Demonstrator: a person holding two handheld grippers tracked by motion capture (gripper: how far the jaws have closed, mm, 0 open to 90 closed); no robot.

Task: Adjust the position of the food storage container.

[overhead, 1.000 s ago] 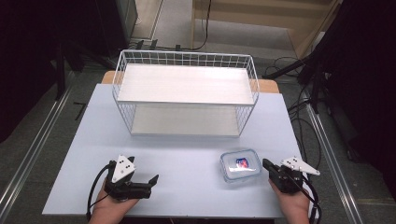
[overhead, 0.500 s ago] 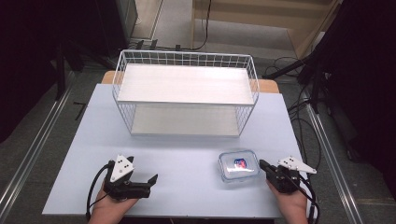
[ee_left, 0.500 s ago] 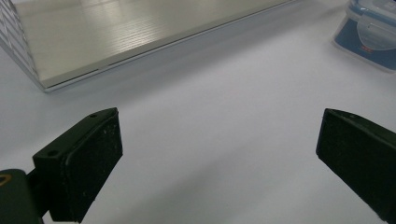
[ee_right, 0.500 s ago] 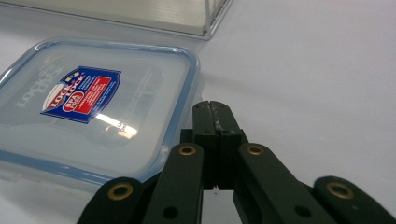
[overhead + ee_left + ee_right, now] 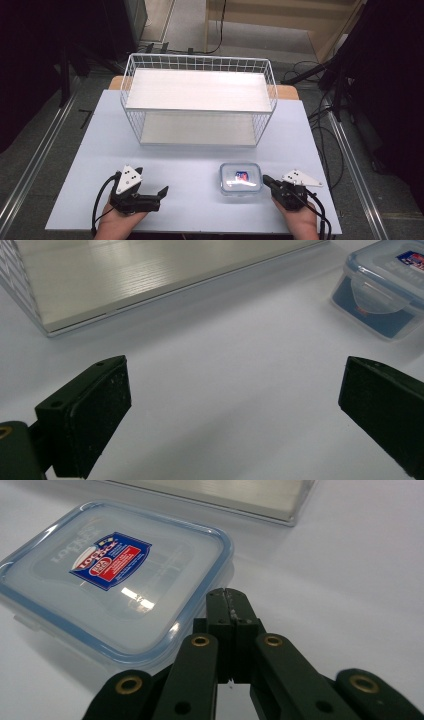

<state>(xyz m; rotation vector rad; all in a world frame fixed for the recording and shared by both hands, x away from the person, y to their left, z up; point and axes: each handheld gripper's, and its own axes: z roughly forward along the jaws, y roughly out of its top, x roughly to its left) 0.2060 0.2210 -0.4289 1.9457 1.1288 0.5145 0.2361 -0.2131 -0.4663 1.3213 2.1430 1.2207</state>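
A clear plastic food box [image 5: 241, 178] with a blue-rimmed snap lid and a red and blue label lies on the pale table, near the front right. My right gripper [image 5: 266, 179] sits just right of it, jaws shut with nothing between them, tips close to the box's right edge. In the right gripper view the shut tips [image 5: 227, 600] reach the lid's near corner of the box [image 5: 115, 575]; I cannot tell if they touch. My left gripper [image 5: 161, 192] rests at the front left, jaws wide open and empty, pointing toward the box [image 5: 385, 295].
A white wire rack [image 5: 197, 102] with two white shelves stands across the back half of the table. Its lower shelf [image 5: 150, 275] shows ahead of the left gripper. Cables trail on the floor at the right.
My right gripper has slid left toward the box, its tips now at the box's right edge. The left gripper and the box have not moved.
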